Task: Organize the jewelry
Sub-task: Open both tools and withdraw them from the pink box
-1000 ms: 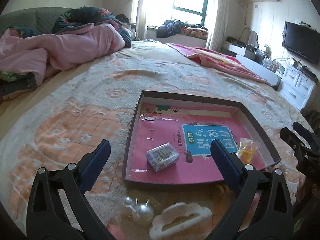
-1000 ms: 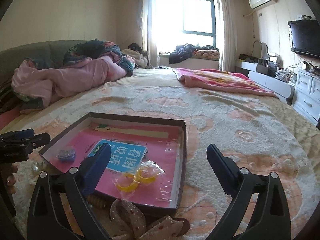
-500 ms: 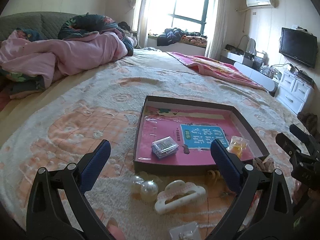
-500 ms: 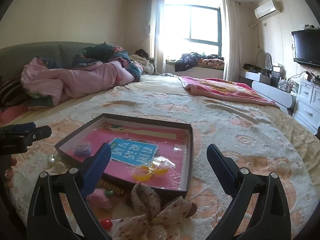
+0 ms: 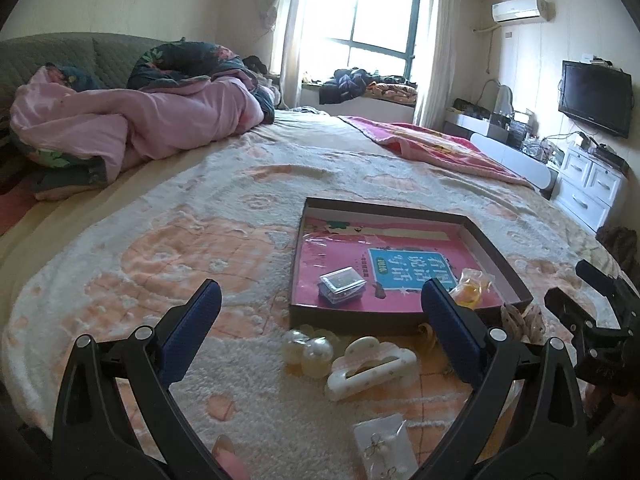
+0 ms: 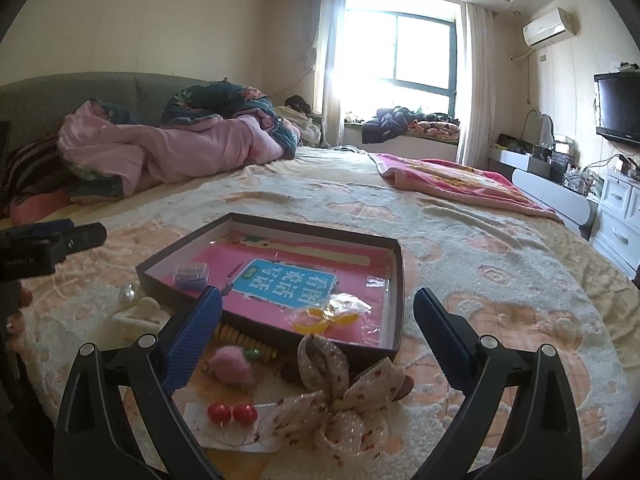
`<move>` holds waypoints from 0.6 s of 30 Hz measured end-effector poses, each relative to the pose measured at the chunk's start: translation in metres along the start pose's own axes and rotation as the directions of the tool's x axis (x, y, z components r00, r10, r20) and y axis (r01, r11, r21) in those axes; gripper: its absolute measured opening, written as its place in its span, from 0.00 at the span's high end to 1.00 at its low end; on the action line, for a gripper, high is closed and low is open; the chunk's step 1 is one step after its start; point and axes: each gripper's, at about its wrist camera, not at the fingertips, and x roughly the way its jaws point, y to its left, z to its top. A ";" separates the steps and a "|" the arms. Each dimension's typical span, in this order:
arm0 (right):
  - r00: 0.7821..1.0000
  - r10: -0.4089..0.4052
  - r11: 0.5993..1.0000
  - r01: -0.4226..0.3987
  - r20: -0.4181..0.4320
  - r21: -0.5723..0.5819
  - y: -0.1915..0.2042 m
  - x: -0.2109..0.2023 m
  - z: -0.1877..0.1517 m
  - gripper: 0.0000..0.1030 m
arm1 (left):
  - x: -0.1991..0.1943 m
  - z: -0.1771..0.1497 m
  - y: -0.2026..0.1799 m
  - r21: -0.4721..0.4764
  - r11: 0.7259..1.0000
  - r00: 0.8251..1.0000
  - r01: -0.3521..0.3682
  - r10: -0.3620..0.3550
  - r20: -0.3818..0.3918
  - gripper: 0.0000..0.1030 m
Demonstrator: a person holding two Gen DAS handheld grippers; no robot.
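A dark shallow box (image 5: 500,264) (image 6: 394,292) with a pink book inside lies on the bed. It holds a small clear case (image 5: 342,285) (image 6: 191,274) and a bag of yellow rings (image 5: 469,289) (image 6: 328,314). In front of it lie pearl bobbles (image 5: 307,350), a white claw clip (image 5: 370,370) (image 6: 138,314) and an earring card (image 5: 384,448). In the right wrist view lie a dotted bow (image 6: 340,396), a pink pompom (image 6: 232,366), red ball earrings (image 6: 232,414) and a bead bracelet (image 6: 244,338). My left gripper (image 5: 320,328) and right gripper (image 6: 316,328) are open, empty, held above these items.
The bed has a fluffy peach and white blanket (image 5: 180,248). A pink quilt heap (image 5: 132,128) lies at the back left, a pink blanket (image 5: 436,152) at the back right. White drawers (image 5: 588,188) and a wall TV (image 5: 596,96) stand to the right.
Both grippers have pulled back and up from the box. More loose items in front of the box have come into view. Both stay open.
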 end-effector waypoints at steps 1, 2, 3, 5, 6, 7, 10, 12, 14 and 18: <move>1.000 0.002 1.000 -0.002 -0.002 0.000 0.001 -0.001 -0.001 0.09 | -0.002 -0.001 0.001 -0.001 1.000 1.000 -0.003 0.003 0.000 0.11; 1.000 0.003 1.000 -0.003 -0.007 -0.001 0.002 -0.002 -0.002 0.09 | -0.004 -0.001 0.003 -0.004 1.000 1.000 -0.007 0.007 0.002 0.11; 1.000 0.004 1.000 -0.004 -0.010 -0.002 0.002 -0.002 -0.003 0.09 | -0.007 -0.002 0.005 -0.007 1.000 1.000 -0.011 0.011 0.005 0.11; 1.000 0.007 1.000 -0.007 -0.015 -0.005 0.004 -0.003 -0.005 0.09 | -0.011 -0.004 0.008 -0.012 1.000 1.000 -0.017 0.017 0.007 0.11; 1.000 0.009 1.000 -0.009 -0.018 -0.007 0.005 -0.004 -0.006 0.09 | -0.013 -0.004 0.009 -0.013 1.000 1.000 -0.022 0.022 0.008 0.11; 1.000 0.011 1.000 -0.012 -0.022 -0.009 0.006 -0.004 -0.007 0.09 | -0.014 -0.005 0.010 -0.014 1.000 1.000 -0.026 0.026 0.007 0.11; 0.999 0.018 1.000 -0.018 -0.032 -0.018 0.011 -0.006 -0.011 0.09 | -0.018 -0.010 0.013 -0.015 0.999 1.000 -0.031 0.031 0.003 0.11; 0.999 0.020 0.999 -0.021 -0.039 -0.024 0.012 -0.008 -0.013 0.09 | -0.020 -0.014 0.013 -0.014 0.999 1.000 -0.030 0.030 -0.001 0.11; 0.999 0.022 0.999 -0.023 -0.048 -0.028 0.014 -0.009 -0.017 0.09 | -0.020 -0.018 0.014 -0.010 0.999 0.999 -0.034 0.034 -0.012 0.11; 0.997 0.024 0.999 -0.027 -0.076 -0.037 0.018 -0.011 -0.025 0.09 | -0.020 -0.026 0.016 -0.007 0.999 0.999 -0.043 0.043 -0.031 0.11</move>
